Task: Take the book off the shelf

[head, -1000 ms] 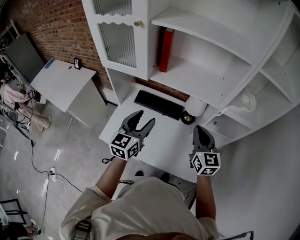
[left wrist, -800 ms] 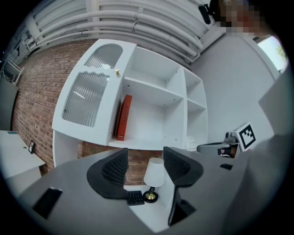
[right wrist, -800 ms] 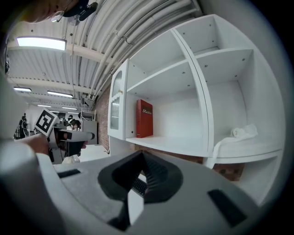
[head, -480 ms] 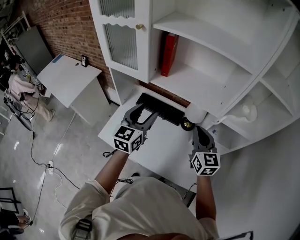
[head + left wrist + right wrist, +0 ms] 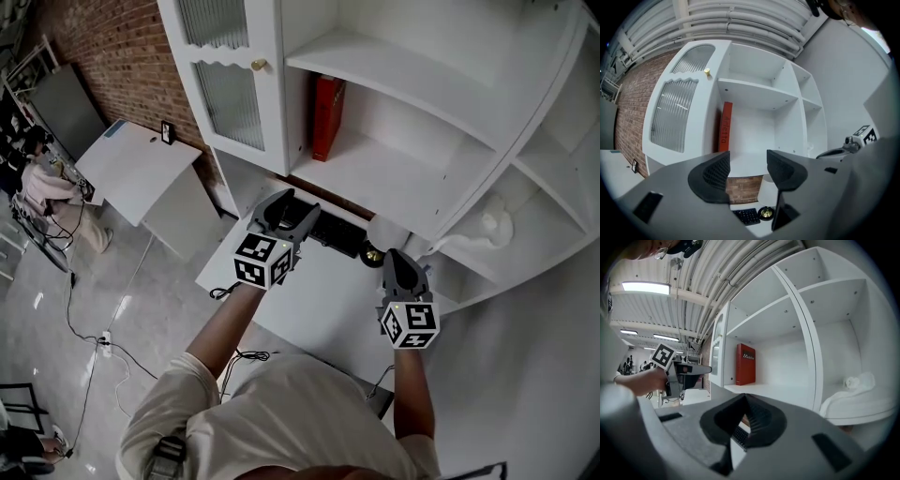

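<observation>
A red book (image 5: 327, 118) stands upright at the left end of a white shelf (image 5: 384, 173), against the cabinet wall. It shows as a red spine (image 5: 724, 126) in the left gripper view and as a red cover (image 5: 746, 364) in the right gripper view. My left gripper (image 5: 284, 214) is open and empty, raised over the desk and pointing toward the shelf below the book. My right gripper (image 5: 401, 265) hangs lower over the desk's right side, jaws shut with nothing between them.
A black keyboard (image 5: 333, 232) and a small lamp (image 5: 382, 236) with a brass base sit on the white desk (image 5: 319, 291). A glass-front cabinet door (image 5: 220, 80) stands left of the book. A white cloth (image 5: 492, 225) lies on the lower right shelf.
My left gripper has risen and moved forward toward the shelf, now over the keyboard's left end. The right gripper has barely moved.
</observation>
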